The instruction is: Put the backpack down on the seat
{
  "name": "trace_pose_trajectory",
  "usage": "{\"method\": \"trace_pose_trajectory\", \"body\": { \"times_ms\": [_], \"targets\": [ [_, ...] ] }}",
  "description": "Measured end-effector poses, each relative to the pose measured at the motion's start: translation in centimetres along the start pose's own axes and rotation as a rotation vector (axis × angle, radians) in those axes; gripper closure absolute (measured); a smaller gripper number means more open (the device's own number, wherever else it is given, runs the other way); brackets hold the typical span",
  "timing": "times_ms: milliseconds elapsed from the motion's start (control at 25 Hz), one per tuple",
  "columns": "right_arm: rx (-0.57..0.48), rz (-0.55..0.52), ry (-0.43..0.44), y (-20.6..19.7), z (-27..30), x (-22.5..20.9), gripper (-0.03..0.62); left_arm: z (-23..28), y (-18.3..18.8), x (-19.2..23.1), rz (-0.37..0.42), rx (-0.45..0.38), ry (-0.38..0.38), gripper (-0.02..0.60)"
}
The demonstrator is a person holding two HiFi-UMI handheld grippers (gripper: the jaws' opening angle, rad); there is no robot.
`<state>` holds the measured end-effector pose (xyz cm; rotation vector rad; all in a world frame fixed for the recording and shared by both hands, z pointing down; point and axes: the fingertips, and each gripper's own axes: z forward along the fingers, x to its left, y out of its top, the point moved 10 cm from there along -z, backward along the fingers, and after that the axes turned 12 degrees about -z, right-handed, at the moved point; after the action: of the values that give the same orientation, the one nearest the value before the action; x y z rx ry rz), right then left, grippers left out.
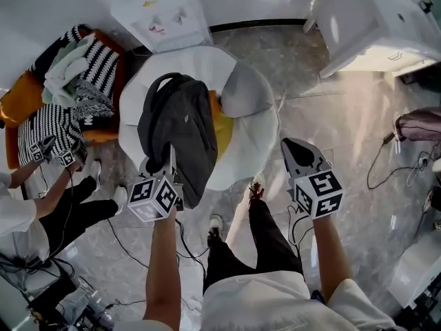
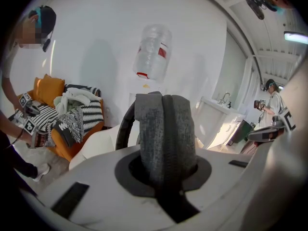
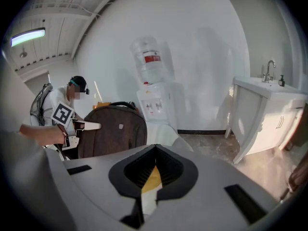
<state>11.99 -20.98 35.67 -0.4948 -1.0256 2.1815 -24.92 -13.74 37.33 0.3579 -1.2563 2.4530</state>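
The left gripper (image 1: 170, 163) is closed on a grey strap (image 2: 166, 129) of the backpack (image 1: 180, 133), and the strap fills the gap between its 2 jaws, so the grip looks firm. The right gripper (image 1: 292, 149) is at the right side of the seat (image 1: 242, 167), apart from the bag; its jaws are together at the tips and they hold nothing. The backpack is dark grey and stands upright over the left half of the white round seat, with its top handle on the far side. I cannot tell if its bottom already rests on the seat. Just right of the bag, a yellow cushion (image 1: 222, 126) lies on the seat and touches the bag's side. Beyond the seat, against the far wall, there is a white water dispenser (image 1: 162, 12). To the left stands an orange sofa (image 1: 24, 95) with striped clothes (image 1: 96, 67) on it, and near it another person (image 1: 41, 198) holds 1 gripper too. At the far right is a white sink cabinet (image 3: 269, 114).
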Motion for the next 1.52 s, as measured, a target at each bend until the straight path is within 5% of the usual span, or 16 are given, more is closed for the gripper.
{"method": "trace_pose_trajectory", "body": {
  "times_ms": [1520],
  "targets": [
    [0.095, 0.099, 0.061, -10.4, 8.3, -3.2, 0.594, 11.4, -7.7, 1.9, -0.014, -0.012, 0.057, 0.494]
  ]
}}
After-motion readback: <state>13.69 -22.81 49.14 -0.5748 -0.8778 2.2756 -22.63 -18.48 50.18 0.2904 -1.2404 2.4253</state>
